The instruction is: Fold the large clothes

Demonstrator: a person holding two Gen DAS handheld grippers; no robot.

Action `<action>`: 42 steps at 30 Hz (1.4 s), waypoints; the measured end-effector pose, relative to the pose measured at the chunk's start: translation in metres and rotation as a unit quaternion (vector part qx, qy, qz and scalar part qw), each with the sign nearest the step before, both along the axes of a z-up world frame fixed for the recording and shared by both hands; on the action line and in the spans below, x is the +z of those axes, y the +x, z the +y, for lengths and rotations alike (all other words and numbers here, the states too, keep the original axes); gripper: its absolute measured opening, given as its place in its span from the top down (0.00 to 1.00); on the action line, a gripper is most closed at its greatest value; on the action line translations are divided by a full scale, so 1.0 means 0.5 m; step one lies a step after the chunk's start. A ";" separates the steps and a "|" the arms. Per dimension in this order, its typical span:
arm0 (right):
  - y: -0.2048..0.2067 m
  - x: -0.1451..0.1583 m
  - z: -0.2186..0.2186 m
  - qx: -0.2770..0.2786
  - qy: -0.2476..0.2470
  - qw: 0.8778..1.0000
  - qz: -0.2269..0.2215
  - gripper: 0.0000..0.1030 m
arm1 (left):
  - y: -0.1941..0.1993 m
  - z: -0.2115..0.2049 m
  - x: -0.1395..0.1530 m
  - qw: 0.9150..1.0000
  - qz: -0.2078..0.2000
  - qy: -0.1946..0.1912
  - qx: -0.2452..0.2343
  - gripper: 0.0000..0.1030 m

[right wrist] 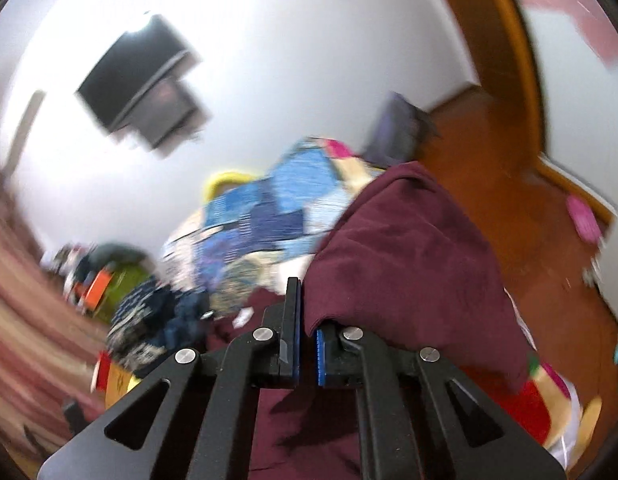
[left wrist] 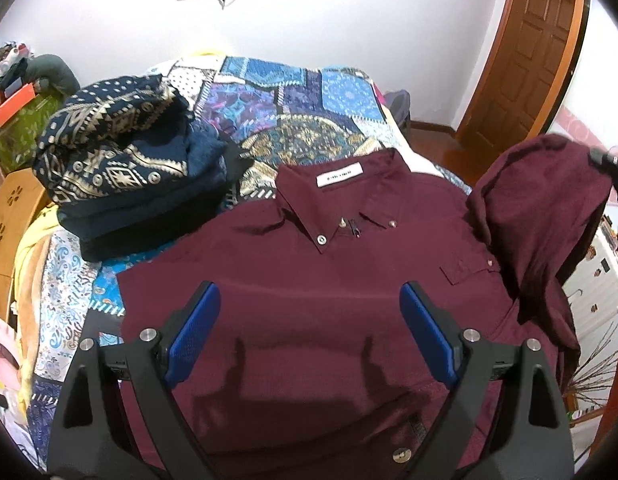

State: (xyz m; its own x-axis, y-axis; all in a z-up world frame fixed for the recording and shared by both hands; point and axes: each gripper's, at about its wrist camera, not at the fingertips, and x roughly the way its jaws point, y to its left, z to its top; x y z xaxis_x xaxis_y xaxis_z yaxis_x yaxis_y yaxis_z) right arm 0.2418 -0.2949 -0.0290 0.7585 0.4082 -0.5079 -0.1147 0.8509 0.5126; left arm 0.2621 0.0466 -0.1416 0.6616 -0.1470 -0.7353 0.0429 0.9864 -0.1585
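The maroon shirt (left wrist: 309,300) lies front-up across the near end of the bed (left wrist: 293,112), collar toward the far end, spread flat so its sides can fold inward. Its sleeve (left wrist: 537,216) is raised off the bed's right edge, pinched in the right gripper (right wrist: 307,340), whose fingers are clamped on the cloth. The left gripper (left wrist: 309,332) hangs over the shirt's body, jaws wide, holding nothing. A stack of folded clothes (left wrist: 129,168) sits by the left edge, apparently finished pieces.

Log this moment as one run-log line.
stage: sleeve fold | left claw: open above maroon shirt | right claw: shut on lifted sleeve | folded pile: beside collar
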 end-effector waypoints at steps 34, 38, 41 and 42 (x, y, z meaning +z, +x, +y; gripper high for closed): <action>-0.013 -0.234 0.376 0.285 -0.164 0.930 0.164 0.75 | -0.045 0.112 0.031 0.998 -0.030 -0.024 0.053 0.12; -0.025 -0.189 0.295 0.224 -0.177 0.952 0.112 0.63 | -0.028 0.053 0.055 0.999 -0.042 -0.006 0.017 0.12; -0.027 -0.161 0.228 0.166 -0.178 0.966 0.085 0.57 | -0.015 0.000 0.072 0.999 -0.050 0.006 -0.015 0.12; -0.027 -0.153 0.198 0.142 -0.176 0.971 0.077 0.57 | -0.011 -0.018 0.076 0.998 -0.053 0.010 -0.024 0.11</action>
